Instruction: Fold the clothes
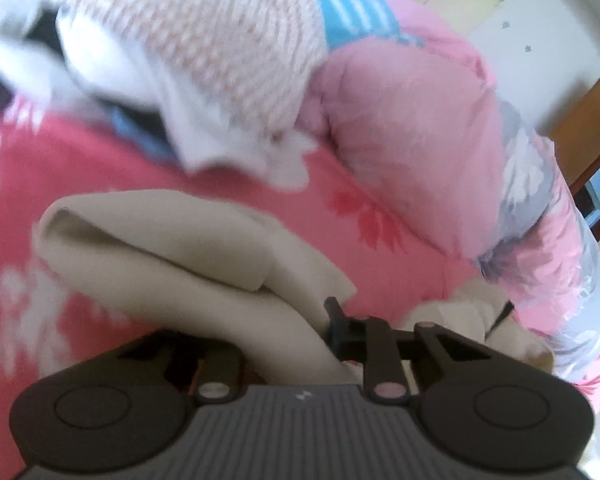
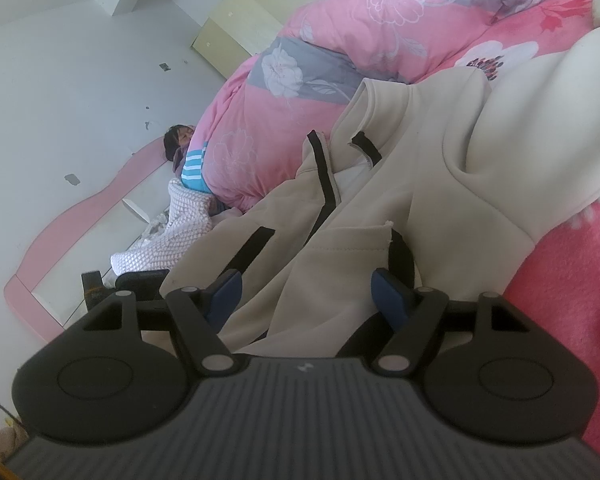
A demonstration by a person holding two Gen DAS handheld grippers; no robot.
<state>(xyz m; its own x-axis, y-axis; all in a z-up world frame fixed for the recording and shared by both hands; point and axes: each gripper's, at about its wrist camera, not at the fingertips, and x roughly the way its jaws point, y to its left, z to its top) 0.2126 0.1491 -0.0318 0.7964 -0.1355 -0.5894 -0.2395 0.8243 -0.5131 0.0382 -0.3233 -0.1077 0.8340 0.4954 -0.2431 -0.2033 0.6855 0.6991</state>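
A cream zip-up garment (image 2: 420,168) with black zipper trim lies crumpled on the pink flowered bedsheet (image 2: 560,280). In the left wrist view a rolled fold of this cream garment (image 1: 172,256) runs down into my left gripper (image 1: 320,320). Its jaws stand narrow and pinch the cloth; one black finger (image 1: 334,316) shows and the other is hidden behind the fabric. My right gripper (image 2: 332,240) stands wide, its blue pads (image 2: 386,294) on either side of a loose drape of the garment, which hangs between them without being squeezed.
A pink and grey flowered quilt (image 2: 340,60) is heaped along the bed. A white knitted piece (image 1: 204,48) and a blue striped cloth (image 1: 352,12) lie beyond. A person's head (image 2: 178,138) shows by the quilt. A pink headboard (image 2: 60,224) and a wooden chair (image 1: 584,136) stand nearby.
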